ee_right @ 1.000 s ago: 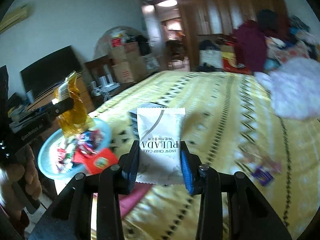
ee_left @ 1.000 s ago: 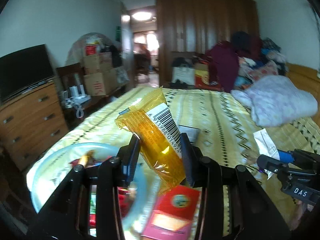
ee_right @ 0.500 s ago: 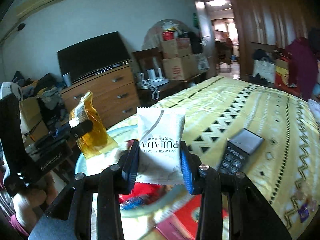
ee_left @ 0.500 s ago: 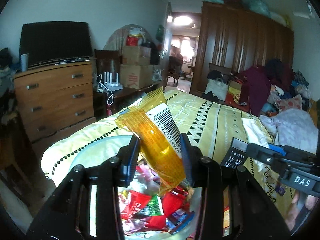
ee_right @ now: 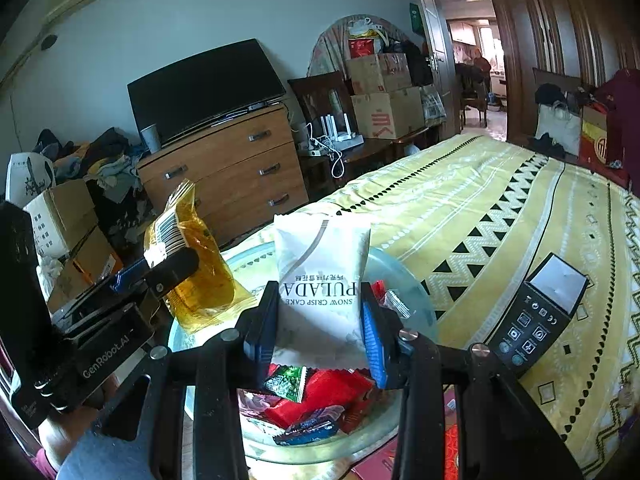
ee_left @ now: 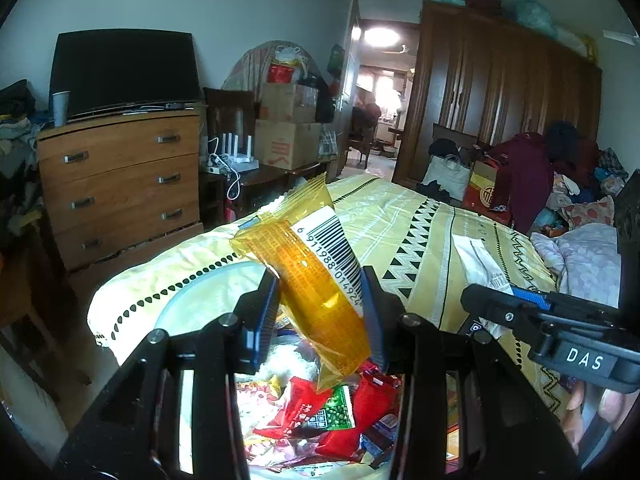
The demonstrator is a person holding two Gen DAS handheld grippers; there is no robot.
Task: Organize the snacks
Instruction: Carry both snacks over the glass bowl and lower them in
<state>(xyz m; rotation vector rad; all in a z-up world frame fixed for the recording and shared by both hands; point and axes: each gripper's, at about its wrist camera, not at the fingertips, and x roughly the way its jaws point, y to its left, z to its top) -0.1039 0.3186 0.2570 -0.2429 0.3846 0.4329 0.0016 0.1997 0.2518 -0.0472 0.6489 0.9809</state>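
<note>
My left gripper (ee_left: 320,312) pinches a translucent orange snack packet (ee_left: 316,280) above the pale blue round plastic bowl (ee_right: 404,284) of mixed snacks on the bed. My right gripper (ee_right: 320,328) clamps a white PULADA snack pouch (ee_right: 322,268), seemingly over the same bowl.

We see the bowl (ee_right: 416,300) on the bed (ee_right: 500,208) near its corner, snack packets (ee_right: 320,396) inside it. The remote (ee_right: 536,316) lies right of the bowl. The dresser (ee_right: 228,168) stands behind, carrying the television (ee_right: 204,84).
</note>
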